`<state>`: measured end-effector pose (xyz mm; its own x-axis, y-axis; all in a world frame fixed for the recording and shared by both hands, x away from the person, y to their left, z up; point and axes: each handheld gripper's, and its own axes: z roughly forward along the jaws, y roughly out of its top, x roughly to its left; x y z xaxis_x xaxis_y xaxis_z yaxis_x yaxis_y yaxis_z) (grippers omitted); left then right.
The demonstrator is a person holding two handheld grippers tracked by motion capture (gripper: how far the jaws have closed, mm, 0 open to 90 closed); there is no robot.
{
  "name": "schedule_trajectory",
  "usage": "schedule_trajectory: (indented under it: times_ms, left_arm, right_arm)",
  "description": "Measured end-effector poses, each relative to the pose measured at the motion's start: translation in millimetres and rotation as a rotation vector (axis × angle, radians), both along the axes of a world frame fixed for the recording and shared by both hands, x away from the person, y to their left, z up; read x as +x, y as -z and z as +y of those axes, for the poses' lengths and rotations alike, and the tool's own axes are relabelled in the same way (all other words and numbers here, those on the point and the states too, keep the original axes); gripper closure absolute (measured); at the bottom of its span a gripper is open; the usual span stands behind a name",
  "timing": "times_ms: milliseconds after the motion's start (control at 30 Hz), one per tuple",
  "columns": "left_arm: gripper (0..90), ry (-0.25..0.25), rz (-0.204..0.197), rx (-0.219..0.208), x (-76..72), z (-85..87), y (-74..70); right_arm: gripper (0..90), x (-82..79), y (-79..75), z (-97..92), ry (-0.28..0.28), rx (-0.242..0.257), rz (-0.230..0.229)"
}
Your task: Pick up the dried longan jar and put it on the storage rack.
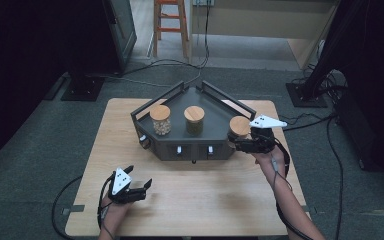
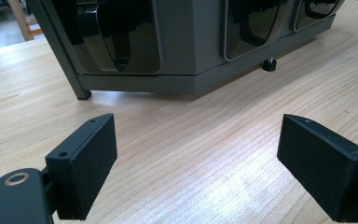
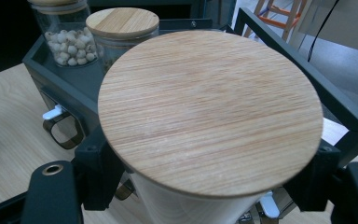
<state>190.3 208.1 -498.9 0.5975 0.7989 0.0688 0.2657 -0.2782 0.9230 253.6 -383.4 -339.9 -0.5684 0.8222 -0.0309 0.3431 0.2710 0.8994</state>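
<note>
My left gripper (image 1: 139,184) rests wide open near the rack (image 1: 200,150); my right gripper (image 1: 234,145) clamps a jar (image 3: 209,112) at its right end.

Jar (image 3: 209,112) contents hidden under wooden lid; base cut off by btm edge. Rack (image 2: 182,56) top cropped in left gripper view.

Right claw (image 1: 241,143) grips a wood-lidded jar (image 1: 239,126) at the rack's (image 1: 207,100) right end; left claw (image 1: 139,176) rests open on the worktop (image 1: 205,200).
</note>
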Motion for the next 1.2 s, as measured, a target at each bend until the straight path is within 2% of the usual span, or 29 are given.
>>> schedule_trajectory:
  times_ms: [433, 1200]
  left_arm:
    - [11.8, -0.004, 0.008, 0.003, 0.4, 0.7, -1.2]
    - [11.8, -0.007, 0.008, 0.0, 0.1, 2.1, -1.5]
  right_arm:
    - [25.3, 11.5, -4.3, 0.9, 0.009, 0.001, -0.005]
    - [25.3, 32.2, -1.6, 12.6, 0.015, 0.0, -0.011]
